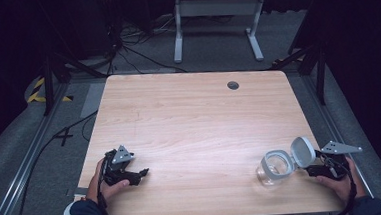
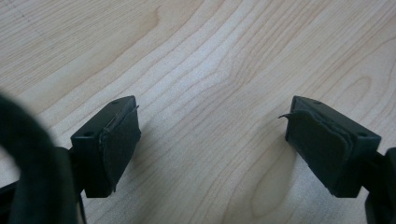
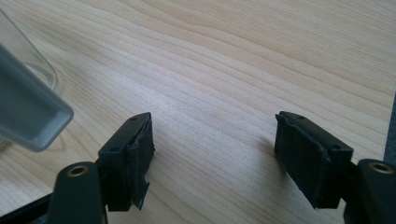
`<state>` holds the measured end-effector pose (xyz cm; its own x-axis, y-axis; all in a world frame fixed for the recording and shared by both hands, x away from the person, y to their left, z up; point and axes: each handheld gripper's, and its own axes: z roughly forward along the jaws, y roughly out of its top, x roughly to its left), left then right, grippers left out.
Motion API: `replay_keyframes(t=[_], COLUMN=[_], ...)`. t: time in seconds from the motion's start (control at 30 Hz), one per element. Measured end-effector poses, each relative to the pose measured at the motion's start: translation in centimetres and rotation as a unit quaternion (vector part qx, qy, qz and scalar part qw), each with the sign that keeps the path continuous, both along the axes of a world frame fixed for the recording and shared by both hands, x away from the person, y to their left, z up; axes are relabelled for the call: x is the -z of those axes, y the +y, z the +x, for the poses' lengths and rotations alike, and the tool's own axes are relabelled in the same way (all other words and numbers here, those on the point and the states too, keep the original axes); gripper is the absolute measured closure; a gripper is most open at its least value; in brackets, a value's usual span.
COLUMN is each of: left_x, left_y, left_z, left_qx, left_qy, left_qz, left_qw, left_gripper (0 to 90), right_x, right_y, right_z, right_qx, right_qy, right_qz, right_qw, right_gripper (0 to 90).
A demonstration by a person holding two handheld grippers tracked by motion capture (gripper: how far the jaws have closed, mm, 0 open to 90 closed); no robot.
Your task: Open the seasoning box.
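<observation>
**Both grippers stand open beside a flip-top glass jar**

A clear glass jar [image 1: 274, 168] with a grey hinged lid [image 1: 302, 151] thrown back sits on the wooden table [image 1: 194, 112], just to the left of the right gripper [image 1: 316, 170]. That gripper's jaws are spread wide with nothing between them; in the right gripper view the lid [image 3: 28, 116] hangs just off its left jaw, apart from the pads. The left gripper [image 1: 141, 173] rests low over bare wood well away from the jar, jaws likewise wide and empty. Any next grasp looks best made by the right gripper: swing left, square the pads on the jar's wall below the rim, and avoid nudging the raised lid, which could tip the jar.
</observation>
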<state>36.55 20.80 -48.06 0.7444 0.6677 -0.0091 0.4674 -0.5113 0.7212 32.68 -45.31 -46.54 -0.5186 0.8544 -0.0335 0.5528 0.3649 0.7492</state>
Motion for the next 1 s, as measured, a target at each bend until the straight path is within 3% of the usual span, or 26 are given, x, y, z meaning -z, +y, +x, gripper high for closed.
replay_keyframes(t=[1.0], left_x=[0.04], left_y=[-0.05], left_z=[-0.12], left_qx=[-0.005], left_qy=[0.003], left_qz=[-0.004], left_qw=[1.0000], left_gripper=[17.2], right_x=[0.03], right_y=[0.27], right_z=[-0.02], right_qx=[0.000], right_qy=[0.004], right_qz=[0.000], right_qw=[1.0000], right_gripper=[23.7])
